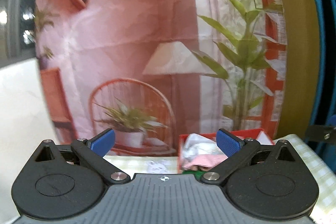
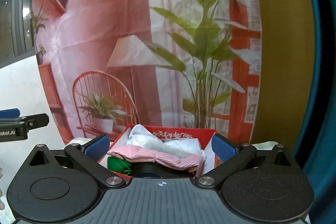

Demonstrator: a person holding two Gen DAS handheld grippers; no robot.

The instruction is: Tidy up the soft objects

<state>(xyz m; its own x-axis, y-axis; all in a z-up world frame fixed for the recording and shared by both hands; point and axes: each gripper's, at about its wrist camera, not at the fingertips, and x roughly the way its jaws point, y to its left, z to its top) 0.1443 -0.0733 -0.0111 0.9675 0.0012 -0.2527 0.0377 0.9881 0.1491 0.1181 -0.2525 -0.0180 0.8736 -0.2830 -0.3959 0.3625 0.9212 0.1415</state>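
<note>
Right wrist: red box of cloths

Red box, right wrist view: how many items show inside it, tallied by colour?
In the red box:
White cloth: 1 bundle, possibly more than one piece
Pink cloth: 1
Green item: 1
Dark item: 1, mostly hidden
Total: 4 visible

A box stands on the worktop before a backdrop; cloths lie piled in the box.
</note>
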